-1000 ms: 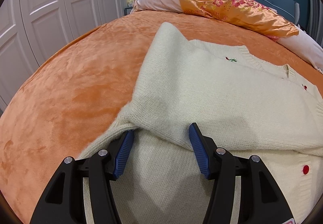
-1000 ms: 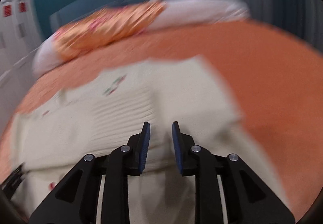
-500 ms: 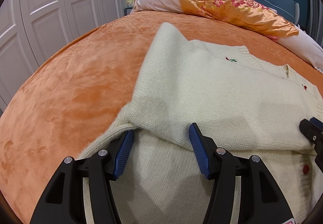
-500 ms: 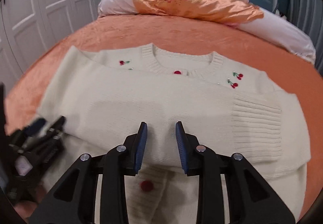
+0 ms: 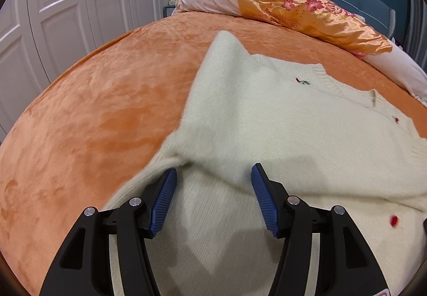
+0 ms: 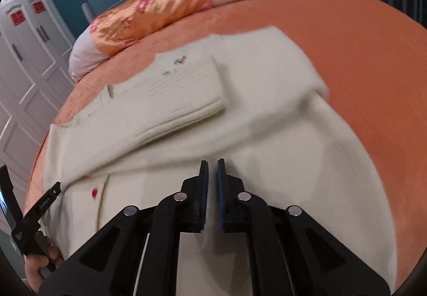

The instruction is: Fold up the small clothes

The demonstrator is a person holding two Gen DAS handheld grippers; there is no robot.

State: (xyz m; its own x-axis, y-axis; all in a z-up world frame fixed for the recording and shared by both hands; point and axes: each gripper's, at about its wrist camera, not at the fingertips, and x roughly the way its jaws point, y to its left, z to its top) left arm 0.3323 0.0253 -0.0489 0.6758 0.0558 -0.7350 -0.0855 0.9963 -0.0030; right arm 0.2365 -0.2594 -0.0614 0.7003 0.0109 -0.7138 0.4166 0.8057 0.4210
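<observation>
Cream cardigan (image 5: 280, 136) lies flat on the orange bedspread (image 5: 93, 109), sleeves crossed over its chest — left gripper (image 5: 213, 197) opening, empty, right gripper (image 6: 212, 184) closing on nothing — best pinch the hem at both corners, lift evenly.

A: What do the tools look like?

B: The left gripper (image 5: 213, 184) has matte black angular fingers with triangular cut-outs, silver round screws at the joints, and ribbed blue pads (image 5: 263, 201).

A: And the other?

B: The right gripper (image 6: 212, 170) is the same build: black arms, silver screws (image 6: 180, 196), dark blue pads seen edge-on.
</observation>
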